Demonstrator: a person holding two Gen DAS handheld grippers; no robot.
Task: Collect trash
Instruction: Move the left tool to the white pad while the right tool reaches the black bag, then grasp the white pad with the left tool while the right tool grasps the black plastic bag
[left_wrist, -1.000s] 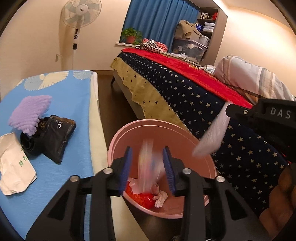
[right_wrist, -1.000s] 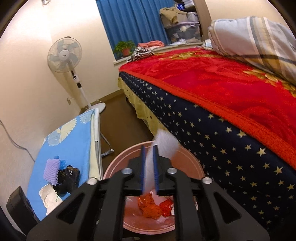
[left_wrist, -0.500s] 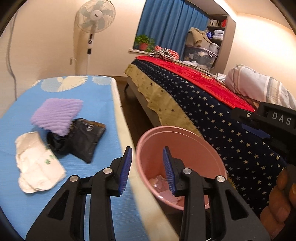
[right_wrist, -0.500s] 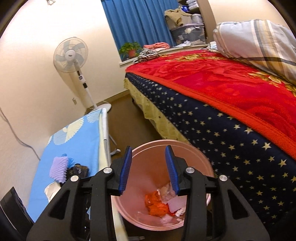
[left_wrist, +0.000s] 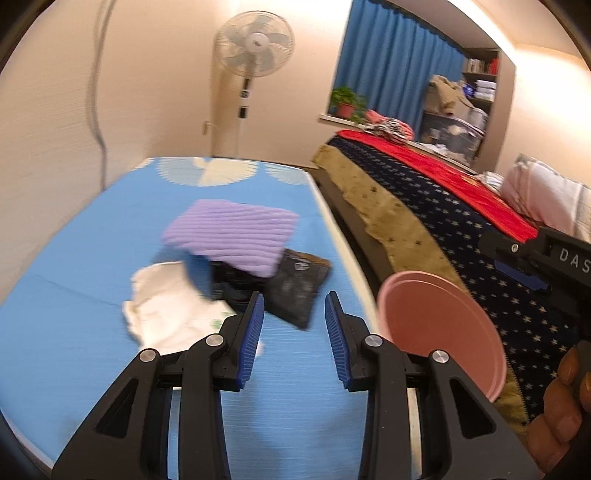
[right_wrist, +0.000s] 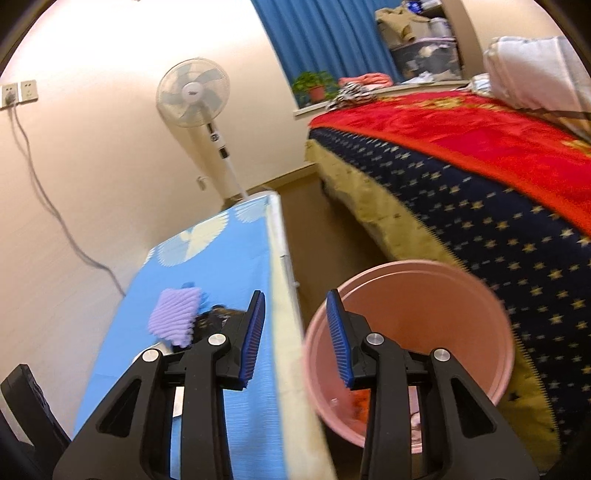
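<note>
So the pink trash bin (right_wrist: 408, 332) is sitting on the floor in the gap between the counter (left_wrist: 92, 266) with the blue cover and the bed (right_wrist: 480, 184), right up against the counter's long right edge. From the right wrist view we can see some orange and pale scraps down at its bottom. Our left tool (left_wrist: 294, 338) is spread with nothing in it, hanging over the counter near that right edge. Just past it there's a black pouch (left_wrist: 297, 288), a purple ribbed cloth (left_wrist: 232, 232) lying partly on top of the dark stuff, and a crumpled white wrapper (left_wrist: 166, 310) to the left of them, all roughly mid-counter. Our right tool (right_wrist: 295, 338) is spread too and empty; its jaws have just been closing a bit, and it straddles the counter's right edge, with one finger in front of the bin's rim. A standing fan (left_wrist: 255, 48) is by the wall past the counter's far end.
</note>
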